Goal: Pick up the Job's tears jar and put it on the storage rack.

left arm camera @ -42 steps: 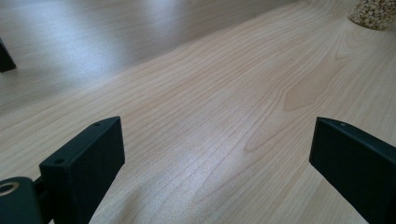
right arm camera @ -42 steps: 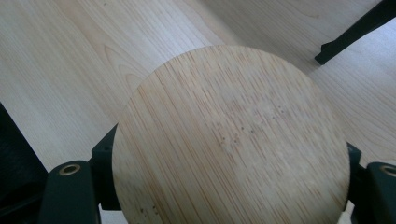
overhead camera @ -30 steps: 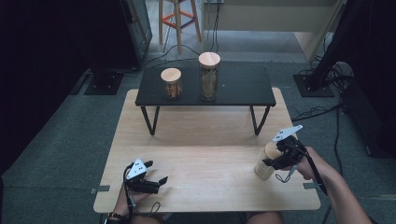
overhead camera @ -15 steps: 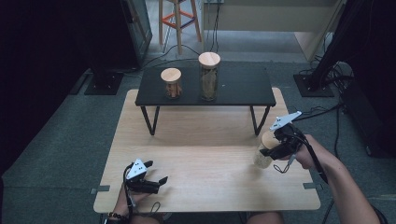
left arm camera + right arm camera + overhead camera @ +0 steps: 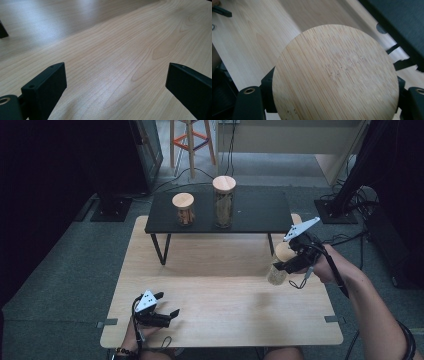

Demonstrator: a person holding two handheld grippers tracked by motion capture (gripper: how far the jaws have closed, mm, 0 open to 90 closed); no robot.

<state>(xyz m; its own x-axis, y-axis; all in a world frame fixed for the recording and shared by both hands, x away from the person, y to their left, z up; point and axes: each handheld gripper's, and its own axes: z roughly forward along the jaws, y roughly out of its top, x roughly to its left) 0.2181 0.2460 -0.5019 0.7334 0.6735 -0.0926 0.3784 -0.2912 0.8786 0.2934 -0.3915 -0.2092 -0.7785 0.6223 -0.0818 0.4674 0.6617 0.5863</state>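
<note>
Near the right edge of the table (image 5: 220,270), the right claw (image 5: 283,266) grips a lidded jar (image 5: 277,269) just under its bamboo lid (image 5: 335,75), tilted above the wood. Glass walls are likely rigid, smooth and breakable; a hold on the body, not the lid, seems safest. The left claw (image 5: 167,306) rests wide apart, holding nothing.

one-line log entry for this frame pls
right gripper: shut on jar, tilted, off wooden table | left gripper: open, idle on table | black shelf: two jars
</note>
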